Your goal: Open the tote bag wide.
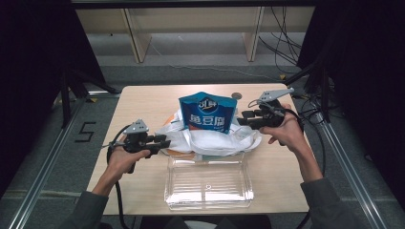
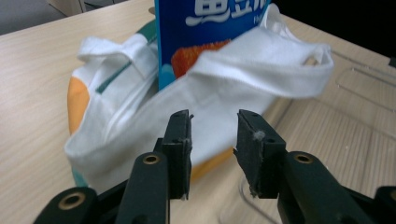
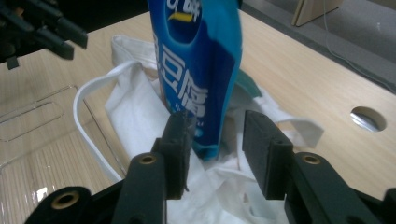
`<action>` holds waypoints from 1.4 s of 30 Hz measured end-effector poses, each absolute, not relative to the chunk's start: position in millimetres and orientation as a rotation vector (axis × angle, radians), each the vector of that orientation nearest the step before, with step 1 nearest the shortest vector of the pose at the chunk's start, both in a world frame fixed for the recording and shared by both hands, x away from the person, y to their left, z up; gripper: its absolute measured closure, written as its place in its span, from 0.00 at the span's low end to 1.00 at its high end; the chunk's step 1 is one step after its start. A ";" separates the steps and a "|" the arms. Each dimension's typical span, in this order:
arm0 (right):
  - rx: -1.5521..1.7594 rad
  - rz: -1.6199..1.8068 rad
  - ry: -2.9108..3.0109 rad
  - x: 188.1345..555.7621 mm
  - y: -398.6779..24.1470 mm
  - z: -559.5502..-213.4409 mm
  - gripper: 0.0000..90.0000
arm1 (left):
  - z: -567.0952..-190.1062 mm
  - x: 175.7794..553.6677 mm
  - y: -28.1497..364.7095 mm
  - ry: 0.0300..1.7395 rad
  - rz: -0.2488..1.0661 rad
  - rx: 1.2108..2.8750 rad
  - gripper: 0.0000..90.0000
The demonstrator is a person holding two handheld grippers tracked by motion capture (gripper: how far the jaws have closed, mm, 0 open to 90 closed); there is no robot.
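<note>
Blue snack bag [image 1: 208,114] upright at table centre, lower end sunk in the mouth of a white cloth bag [image 1: 210,138]; top half clear above the cloth. Judged: loading mostly done, bag standing but not fully down; cloth rim and handles left loose and rumpled. Left gripper [image 1: 165,142] just left of the cloth, jaws apart, nothing between them. Right gripper [image 1: 242,118] at the right edge of the snack bag, jaws apart, bag's edge in front of the gap, not pinched. Clear plastic tray [image 1: 208,181] near side, empty. Light wood table [image 1: 143,100], round hole [image 1: 236,95] at far right. Beyond: grey floor, wooden shelf legs, cables; dark curtains both sides.
</note>
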State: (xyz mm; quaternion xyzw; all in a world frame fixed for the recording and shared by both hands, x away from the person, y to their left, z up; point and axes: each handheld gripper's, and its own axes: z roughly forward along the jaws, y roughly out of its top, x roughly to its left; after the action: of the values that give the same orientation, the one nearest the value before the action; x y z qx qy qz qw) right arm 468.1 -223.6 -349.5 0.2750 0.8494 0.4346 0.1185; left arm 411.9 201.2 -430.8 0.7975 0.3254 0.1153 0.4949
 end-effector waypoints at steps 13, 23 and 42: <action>0.775 1.209 2.536 486.3 -212.7 -312.9 0.47 | -473.4 351.5 238.3 0.956 0.303 1.957 0.47; 0.727 1.174 2.571 491.2 -195.9 -295.6 0.40 | -484.7 325.4 237.4 0.971 0.356 2.023 0.36; 0.628 1.071 2.623 509.8 -142.9 -275.3 0.43 | -499.7 310.7 228.8 1.016 0.354 2.026 0.32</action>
State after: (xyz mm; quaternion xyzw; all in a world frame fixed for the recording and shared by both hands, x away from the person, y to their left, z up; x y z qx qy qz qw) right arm 509.8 -142.9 -275.3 0.2147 0.8975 0.3662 0.1194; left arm 310.7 228.8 -499.7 0.8051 0.4037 0.1407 0.4112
